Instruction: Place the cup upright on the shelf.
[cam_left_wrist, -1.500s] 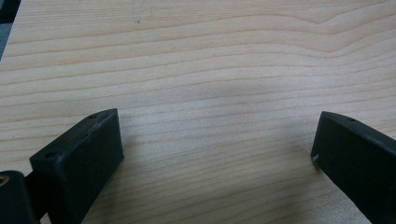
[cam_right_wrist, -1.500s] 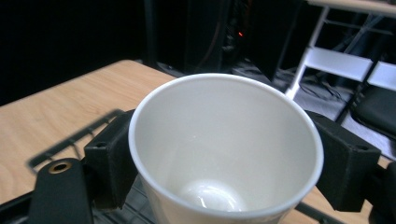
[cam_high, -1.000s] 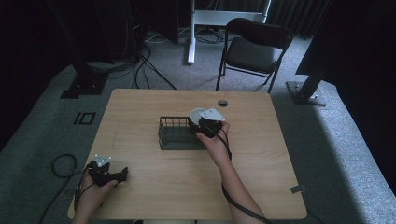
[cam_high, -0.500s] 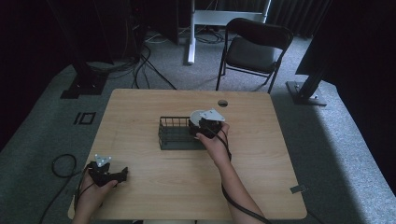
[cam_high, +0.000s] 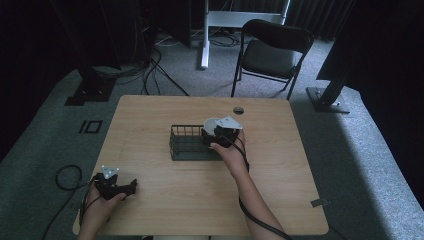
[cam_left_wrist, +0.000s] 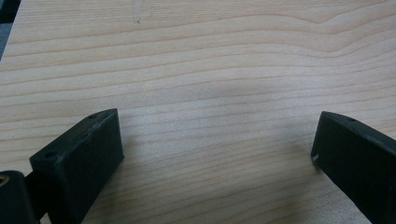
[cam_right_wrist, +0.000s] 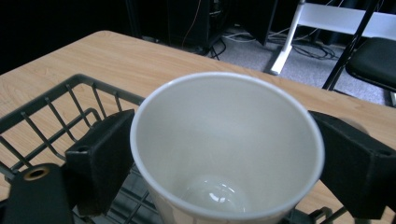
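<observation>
no text, label, brand, number or sign can be read anywhere in these views. the white cup (cam_right_wrist: 227, 149) shows a plain, unprinted inside and rim. the black wire basket (cam_high: 187, 143) around it carries no tag. the wooden table (cam_left_wrist: 210, 60) beneath the basket shows only bare grain, and the folding chair (cam_high: 272, 50) beyond the table's far edge bears no marking that can be made out.

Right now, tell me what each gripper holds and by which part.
The right gripper clamps a white paper cup by its side walls near the rim, over the wire basket. The left gripper holds nothing, fingers apart over the table.
</observation>
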